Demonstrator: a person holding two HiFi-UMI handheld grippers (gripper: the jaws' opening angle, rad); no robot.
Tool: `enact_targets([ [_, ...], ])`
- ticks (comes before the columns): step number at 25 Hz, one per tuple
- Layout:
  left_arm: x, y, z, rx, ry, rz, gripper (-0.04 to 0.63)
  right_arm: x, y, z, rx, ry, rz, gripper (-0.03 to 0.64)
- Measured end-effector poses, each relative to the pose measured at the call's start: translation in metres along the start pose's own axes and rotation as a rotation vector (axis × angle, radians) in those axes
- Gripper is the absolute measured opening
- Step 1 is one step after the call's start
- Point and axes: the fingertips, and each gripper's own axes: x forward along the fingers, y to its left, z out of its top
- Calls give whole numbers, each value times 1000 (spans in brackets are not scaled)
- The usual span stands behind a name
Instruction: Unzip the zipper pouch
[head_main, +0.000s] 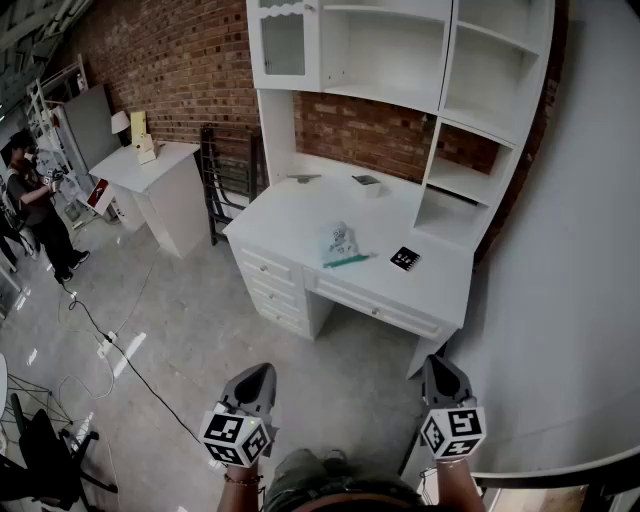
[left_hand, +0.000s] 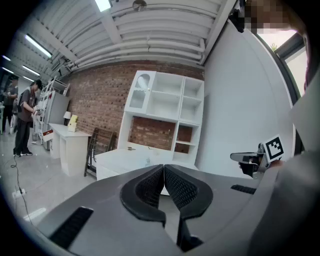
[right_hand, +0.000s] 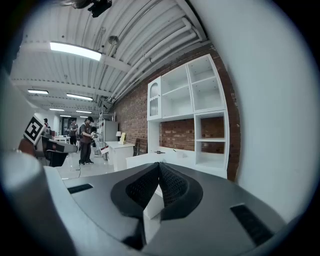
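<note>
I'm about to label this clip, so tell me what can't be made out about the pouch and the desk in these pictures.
Head view: the zipper pouch is too small and far off to tell whether its zip is open.
Head view: two small items at the back of the desk are too small to identify.
Right gripper view: the shut right gripper covers much of the desk, and the pouch does not show.

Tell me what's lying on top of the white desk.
A zipper pouch with a teal zipper, a black square marker card, a small dark item and a flat one near the back, both too small to identify. Anything beneath the pouch is covered.
</note>
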Motion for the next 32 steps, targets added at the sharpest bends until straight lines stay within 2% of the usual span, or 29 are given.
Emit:
enact_targets([
  [3, 0, 2, 2, 19, 4, -13, 5, 2, 7, -1, -11, 2, 3, -2],
  [8, -10, 8, -7, 2, 17, -26, 5, 1, 17, -7, -27, 17, 7, -2],
  [14, -15, 12, -13, 10, 31, -38, 5, 6, 16, -7, 19, 4, 17, -2],
  [22, -13, 8, -7, 49, 10, -70, 13, 16, 22, -2, 3, -14, 16, 0],
  [24, -12, 6, -5, 54, 10, -82, 78, 18, 25, 0, 0, -19, 35, 37],
  [25, -11, 5, -5, 56, 13, -89, 119, 19, 26, 1, 2, -23, 45, 115],
  [26, -10, 4, -6, 59, 16, -95, 162, 19, 27, 1, 5, -26, 49, 159],
  [29, -9, 1, -7, 69, 17, -111, 274, 19, 28, 0, 7, -31, 57, 243],
  [31, -7, -5, -9, 65, 24, -152, 373, 19, 30, 0, 8, -39, 77, 283],
  [32, -6, -10, -11, 62, 35, -184, 449, 19, 30, 0, 12, -45, 82, 298],
])
